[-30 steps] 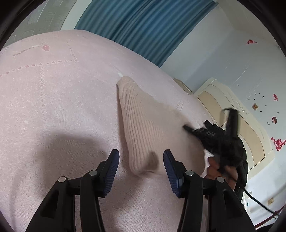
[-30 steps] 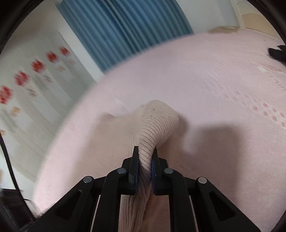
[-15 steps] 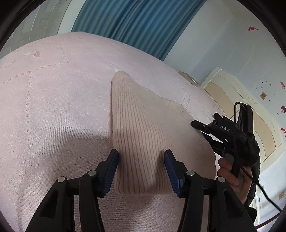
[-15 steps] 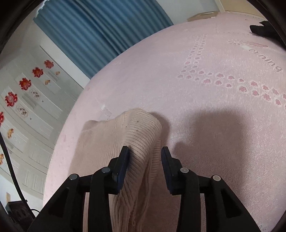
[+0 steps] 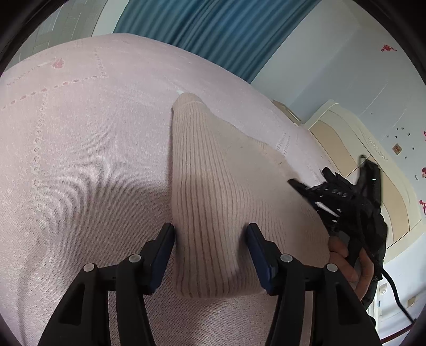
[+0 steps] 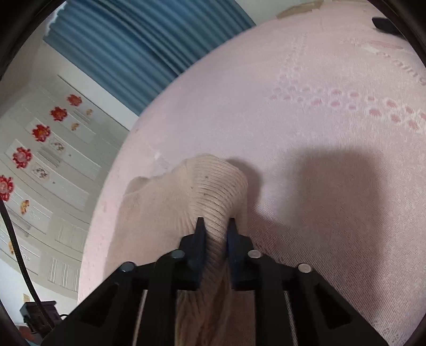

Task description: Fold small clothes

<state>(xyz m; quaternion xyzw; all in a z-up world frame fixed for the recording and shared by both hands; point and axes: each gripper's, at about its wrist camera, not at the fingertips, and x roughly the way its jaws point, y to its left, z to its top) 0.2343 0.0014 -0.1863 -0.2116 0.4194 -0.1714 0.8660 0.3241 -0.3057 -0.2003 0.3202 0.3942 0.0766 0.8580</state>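
Note:
A beige ribbed knit garment (image 5: 213, 191) lies on the pink bedspread (image 5: 80, 159). My left gripper (image 5: 210, 234) is open, its jaws astride the garment's near folded end, just above it. In the left wrist view my right gripper (image 5: 306, 189) sits at the garment's right edge, held by a hand. In the right wrist view the right gripper (image 6: 215, 226) is shut on a raised ridge of the garment (image 6: 213, 191); the rest of the cloth (image 6: 149, 213) spreads to the left.
The pink bedspread (image 6: 332, 133) has a paw-print pattern. Blue curtains (image 5: 213, 32) hang behind the bed. A cream headboard (image 5: 359, 159) is at the right. A wardrobe with red flowers (image 6: 40, 133) stands beside the bed. A dark object (image 6: 383, 25) lies far off on the bed.
My right gripper was shut on the garment, opened half a second ago, and has shut on its ridge again. My left gripper moved forward over the garment's near end and stays open.

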